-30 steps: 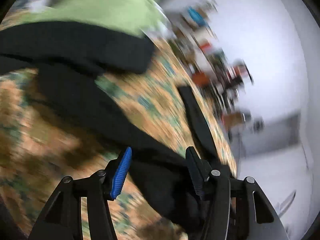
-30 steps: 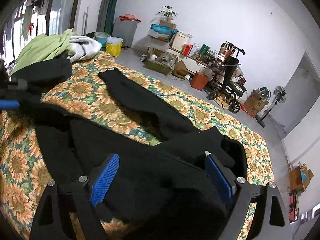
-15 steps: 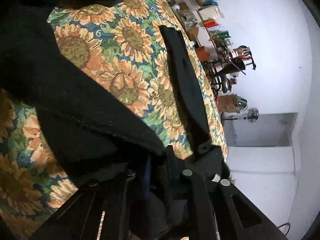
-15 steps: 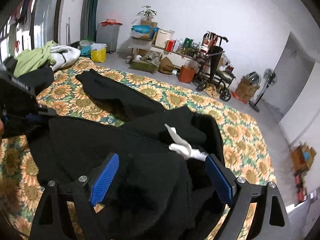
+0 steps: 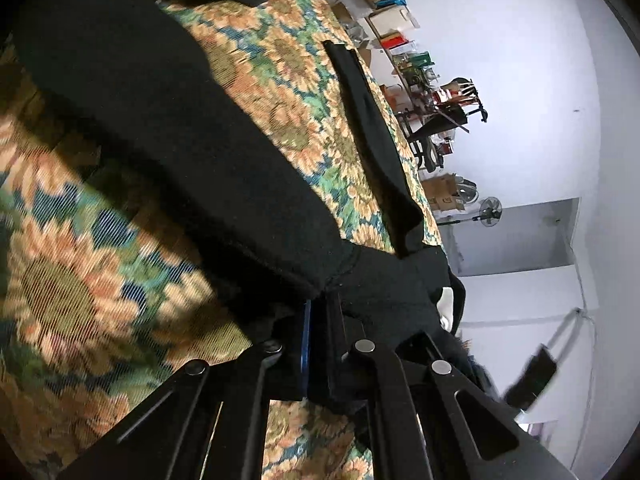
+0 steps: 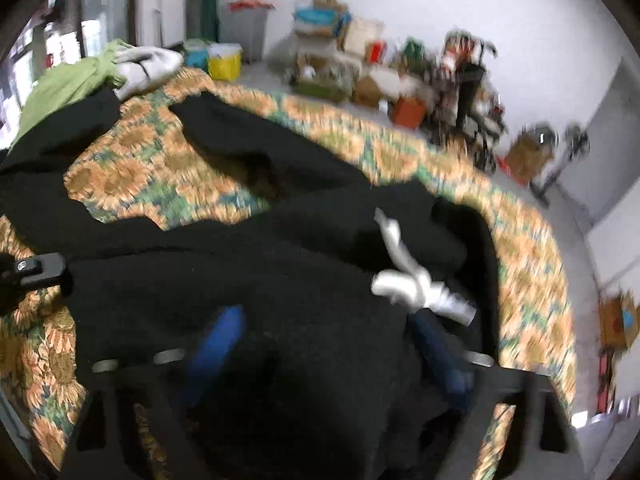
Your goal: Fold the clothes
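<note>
In the left wrist view, the left hand-held gripper (image 5: 316, 320) has just closed and now pinches an edge of the black garment (image 5: 168, 128), which lies on the sunflower bed (image 5: 72, 280). In the right wrist view, the right hand-held gripper (image 6: 320, 344) has been closing around a bunch of the garment (image 6: 280, 280) near its white tag (image 6: 416, 292); its pads seem not yet tight. Both holds prepare the next fold.

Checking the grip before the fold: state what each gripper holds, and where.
Left gripper: shut on the black garment at its edge. Right gripper: closing around bunched black fabric; a firm grip cannot be told.

Sunflower-print bedspread (image 6: 132, 168), yellow bucket (image 6: 225, 60), standing fan (image 5: 490, 211), cluttered shelves (image 5: 394, 20)
</note>
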The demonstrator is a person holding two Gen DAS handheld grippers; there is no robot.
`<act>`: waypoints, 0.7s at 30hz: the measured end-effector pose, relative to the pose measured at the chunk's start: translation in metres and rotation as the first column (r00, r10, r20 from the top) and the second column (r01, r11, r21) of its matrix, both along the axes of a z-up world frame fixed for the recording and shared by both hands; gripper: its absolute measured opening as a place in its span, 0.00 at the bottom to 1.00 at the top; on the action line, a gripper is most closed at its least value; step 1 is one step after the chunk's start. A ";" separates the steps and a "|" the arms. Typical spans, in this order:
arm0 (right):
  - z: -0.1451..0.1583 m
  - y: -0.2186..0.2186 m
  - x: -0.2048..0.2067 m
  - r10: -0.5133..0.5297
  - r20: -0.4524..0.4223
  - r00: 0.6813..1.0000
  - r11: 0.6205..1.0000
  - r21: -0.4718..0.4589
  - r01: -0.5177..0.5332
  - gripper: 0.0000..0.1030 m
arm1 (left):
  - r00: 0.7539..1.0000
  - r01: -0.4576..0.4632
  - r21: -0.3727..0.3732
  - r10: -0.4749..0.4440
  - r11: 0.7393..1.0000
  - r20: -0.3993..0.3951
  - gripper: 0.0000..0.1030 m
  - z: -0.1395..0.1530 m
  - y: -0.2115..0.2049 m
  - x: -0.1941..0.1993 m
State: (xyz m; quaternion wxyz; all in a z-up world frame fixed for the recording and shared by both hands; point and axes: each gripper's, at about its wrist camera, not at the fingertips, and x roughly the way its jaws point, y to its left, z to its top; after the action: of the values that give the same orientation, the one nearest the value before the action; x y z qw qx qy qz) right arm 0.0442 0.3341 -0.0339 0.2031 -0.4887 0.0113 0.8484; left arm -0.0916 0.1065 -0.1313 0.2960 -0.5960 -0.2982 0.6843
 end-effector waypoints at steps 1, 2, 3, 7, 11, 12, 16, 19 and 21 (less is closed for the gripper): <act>-0.001 -0.002 0.004 -0.016 -0.011 1.000 1.000 -0.021 0.016 0.36 | 1.000 -0.005 -0.019 0.005 1.000 -0.011 0.00 0.000 -0.006 0.002; 0.003 -0.006 0.012 -0.022 -0.035 0.999 1.000 -0.011 0.022 0.30 | 1.000 -0.006 -0.022 0.005 1.000 -0.020 0.00 -0.001 -0.012 0.005; 0.006 -0.011 0.021 -0.028 -0.059 0.998 1.000 -0.001 0.028 0.29 | 1.000 -0.006 -0.013 0.006 1.000 -0.021 0.00 -0.001 -0.021 0.007; 0.018 -0.037 0.069 -0.036 -0.113 0.993 0.999 0.003 0.036 0.25 | 0.999 -0.019 0.029 0.020 0.999 -0.031 0.00 0.004 -0.048 0.014; -0.001 -0.079 0.116 -0.026 -0.051 0.998 0.999 -0.036 0.024 0.23 | 0.999 -0.022 0.077 0.024 0.997 -0.022 0.01 0.013 -0.067 0.021; -0.005 -0.086 0.125 -0.028 -0.044 0.999 0.999 -0.039 0.026 0.24 | 1.000 -0.019 0.091 0.020 0.996 -0.013 0.05 0.016 -0.069 0.022; -0.011 -0.104 0.158 -0.041 -0.034 0.999 0.996 -0.081 0.038 0.24 | 0.999 0.039 0.079 -0.038 0.996 -0.018 0.50 0.025 -0.049 0.025; 0.003 -0.097 0.173 -0.066 -0.067 0.996 0.991 -0.119 0.058 0.32 | 0.995 0.100 0.022 -0.100 0.995 -0.017 0.50 0.025 -0.020 0.033; 0.016 -0.083 0.183 -0.108 -0.109 0.988 0.981 -0.174 0.088 0.44 | 0.994 0.105 -0.011 -0.105 0.994 0.000 0.50 0.020 -0.008 0.034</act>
State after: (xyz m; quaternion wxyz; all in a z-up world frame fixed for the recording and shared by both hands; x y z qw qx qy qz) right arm 0.2273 0.2515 -0.0183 0.2018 -0.4521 0.1189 0.8606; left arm -0.0576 0.0984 -0.1117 0.3283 -0.6121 -0.2626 0.6697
